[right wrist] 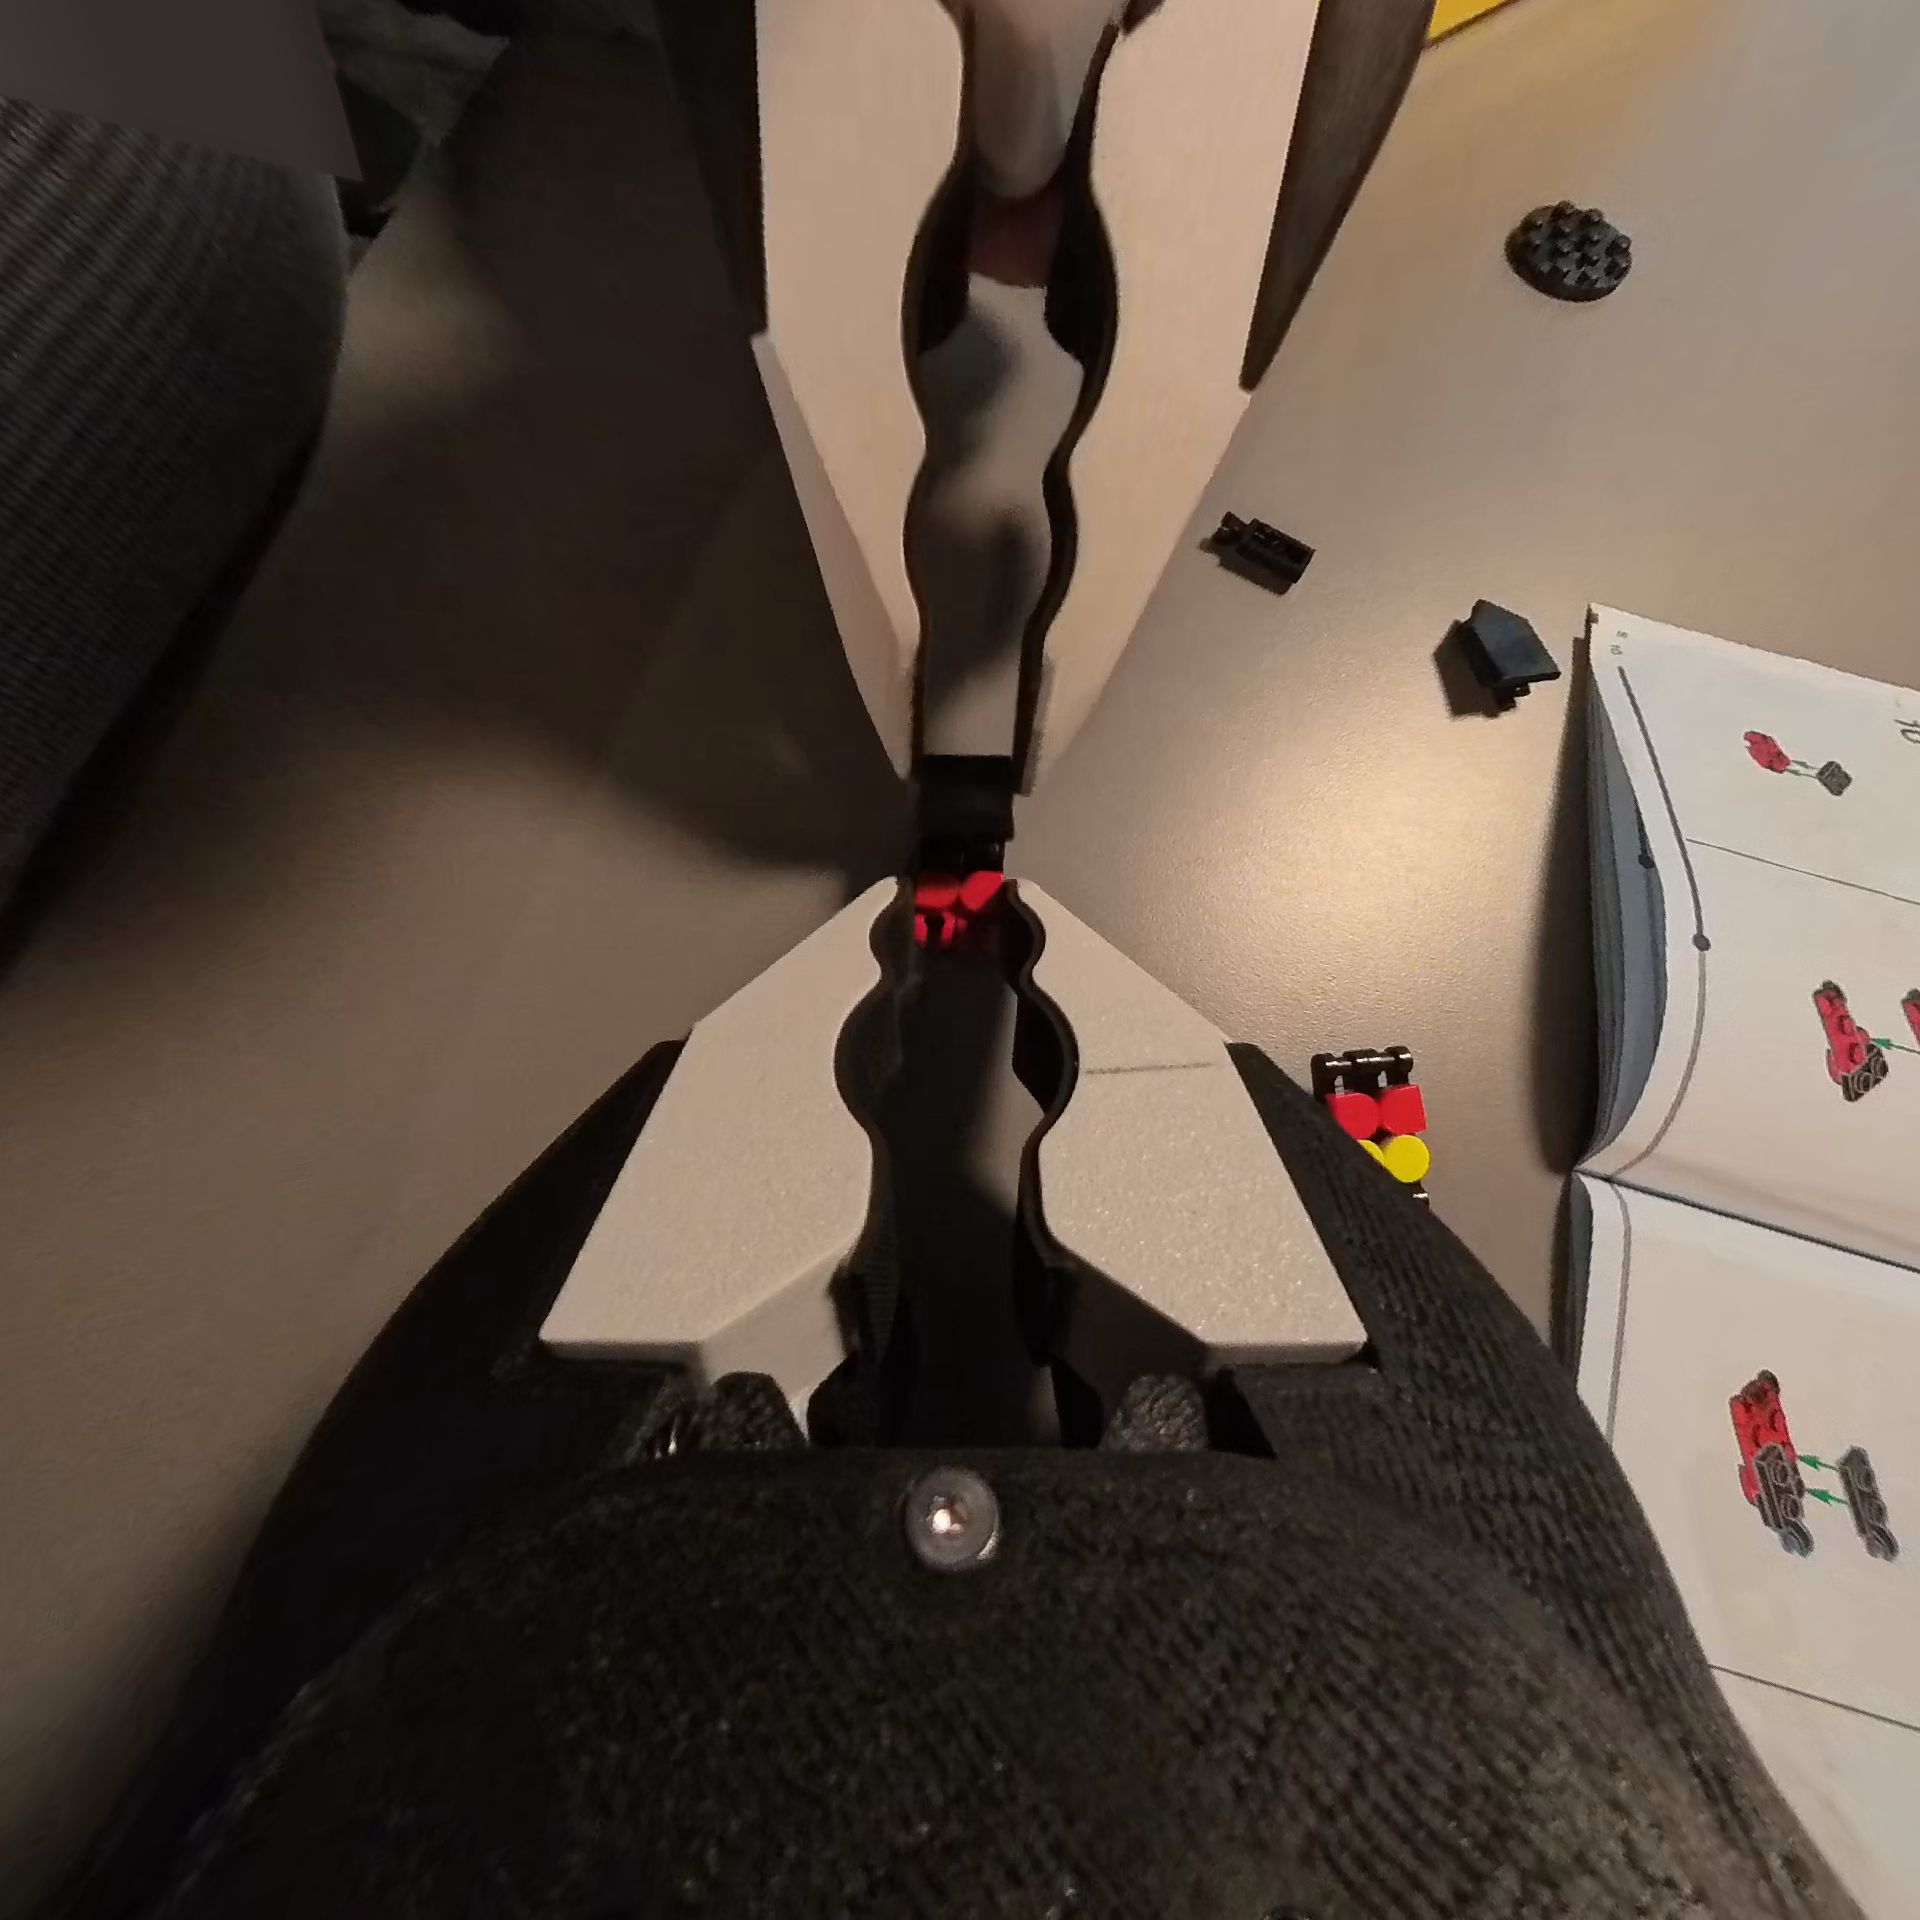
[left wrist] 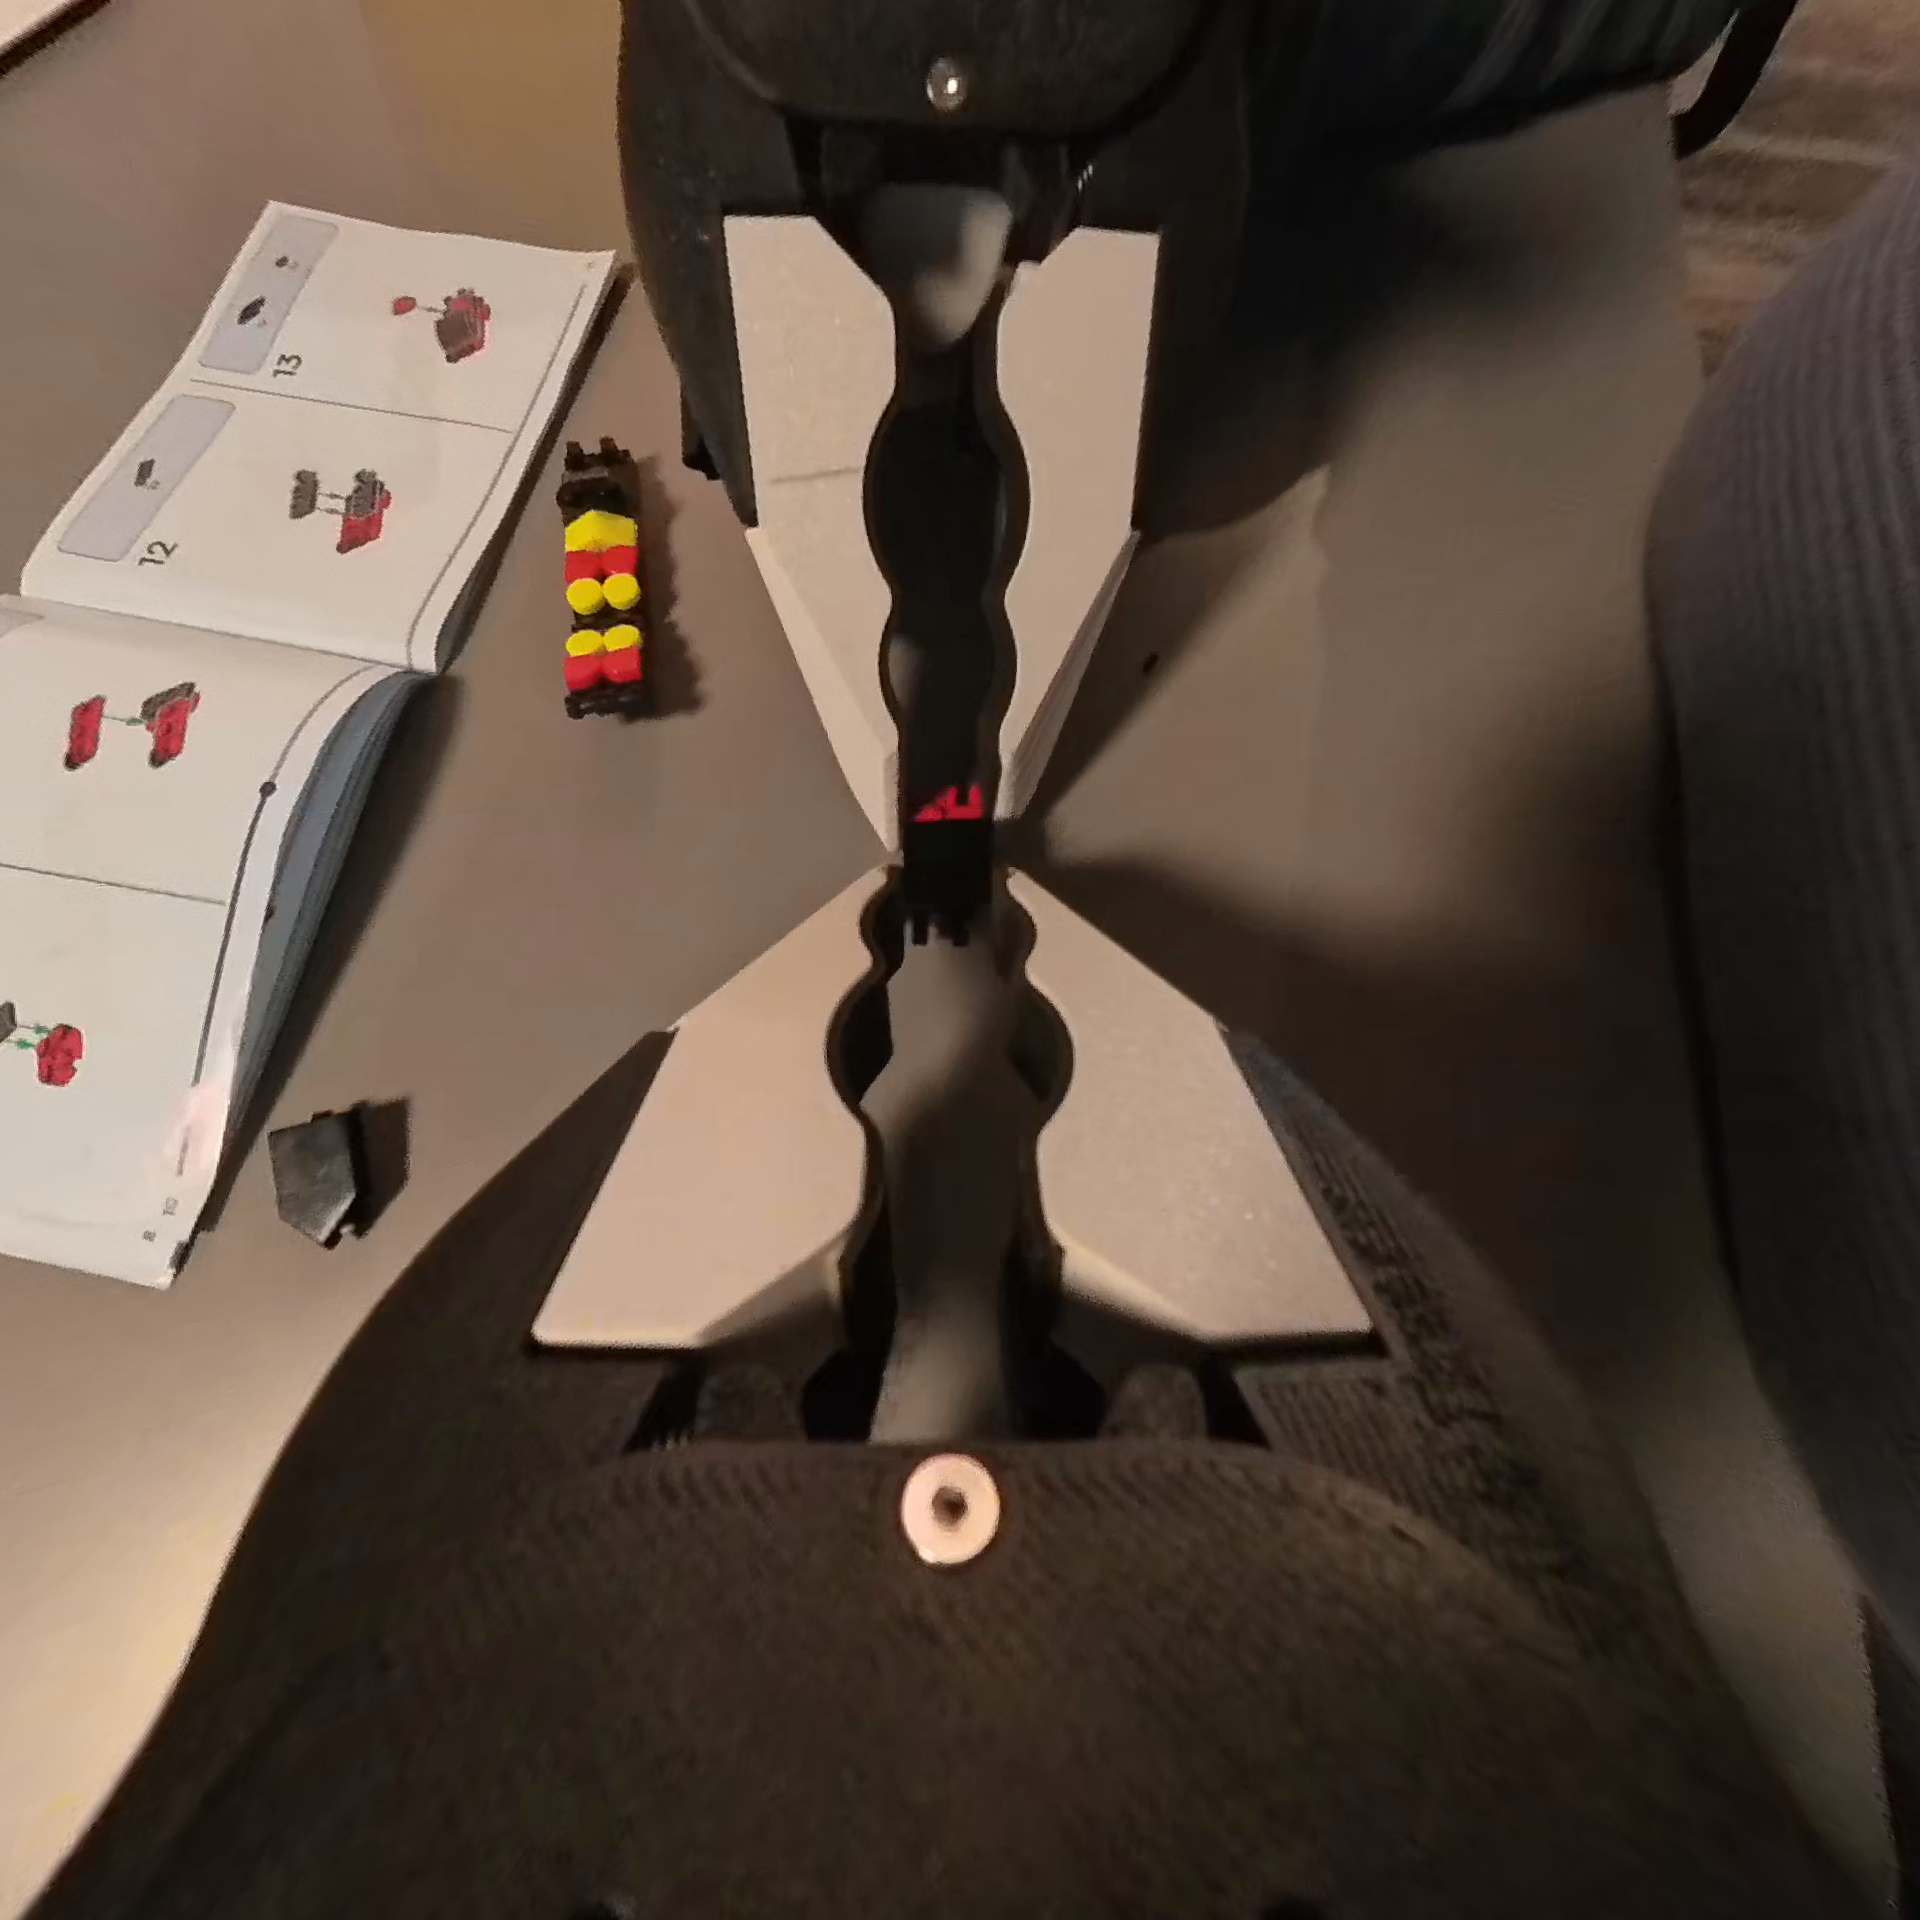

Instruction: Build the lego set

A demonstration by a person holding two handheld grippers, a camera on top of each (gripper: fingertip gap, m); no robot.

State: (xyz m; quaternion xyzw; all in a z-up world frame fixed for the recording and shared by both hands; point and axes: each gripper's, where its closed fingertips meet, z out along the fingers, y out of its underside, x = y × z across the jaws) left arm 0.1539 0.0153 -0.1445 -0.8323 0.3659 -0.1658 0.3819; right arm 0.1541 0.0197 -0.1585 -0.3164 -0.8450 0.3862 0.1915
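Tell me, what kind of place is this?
Probably a hobby or work table indoors. An open instruction booklet lies on the plain tabletop, a half-built red, yellow and black brick model sits beside it, and loose black pieces are scattered nearby. What room it is, I cannot tell.

Glossy plastic bricks (left wrist: 603, 592) (matt table (left wrist: 540, 935))

Dim warm light, soft shadows, blurred warped edges
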